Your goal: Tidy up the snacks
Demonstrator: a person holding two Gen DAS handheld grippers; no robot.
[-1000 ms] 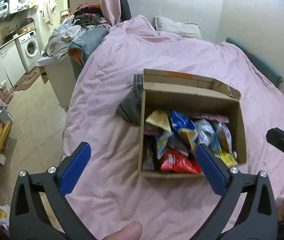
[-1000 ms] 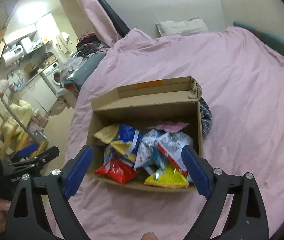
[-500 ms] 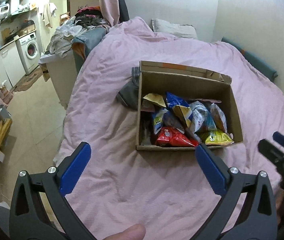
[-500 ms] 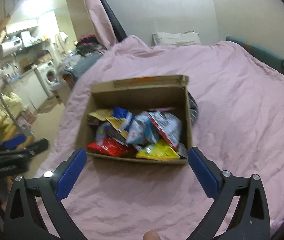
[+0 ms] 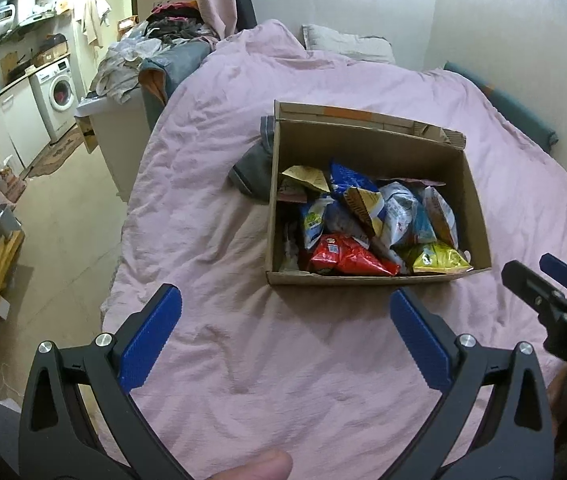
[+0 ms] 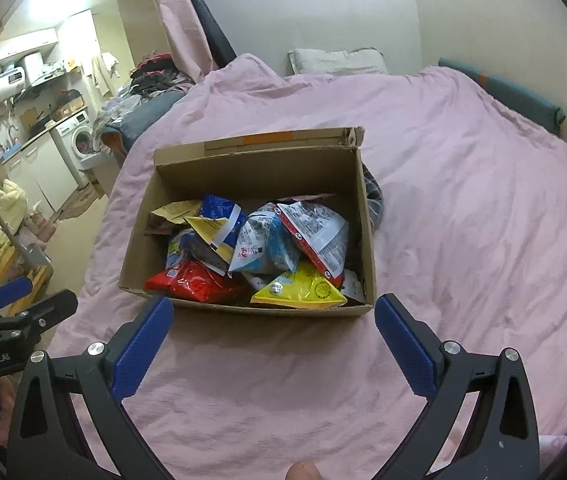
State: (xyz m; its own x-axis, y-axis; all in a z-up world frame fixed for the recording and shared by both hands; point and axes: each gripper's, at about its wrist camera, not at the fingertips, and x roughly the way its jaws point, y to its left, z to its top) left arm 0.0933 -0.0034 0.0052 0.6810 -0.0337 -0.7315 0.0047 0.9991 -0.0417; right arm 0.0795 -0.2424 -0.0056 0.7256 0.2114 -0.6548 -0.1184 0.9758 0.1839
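Note:
An open cardboard box (image 5: 367, 152) (image 6: 255, 168) sits on the pink bed cover and holds several snack bags, among them a red bag (image 5: 343, 258) (image 6: 195, 286), a yellow bag (image 5: 439, 260) (image 6: 299, 290) and blue-and-white bags (image 6: 263, 244). My left gripper (image 5: 283, 336) is open and empty, over bare cover in front of the box. My right gripper (image 6: 271, 340) is open and empty, just before the box's near wall. Each gripper shows at the edge of the other's view.
A dark grey cloth (image 5: 253, 168) lies against the box's far left side. The pink cover (image 5: 243, 360) spreads all around. A pillow (image 6: 335, 60) lies at the head. Left of the bed are a laundry pile (image 5: 143, 52), a washing machine (image 5: 59, 92) and bare floor.
Both grippers have drawn back from the box, which now sits farther away in both views. Both stayed open and empty.

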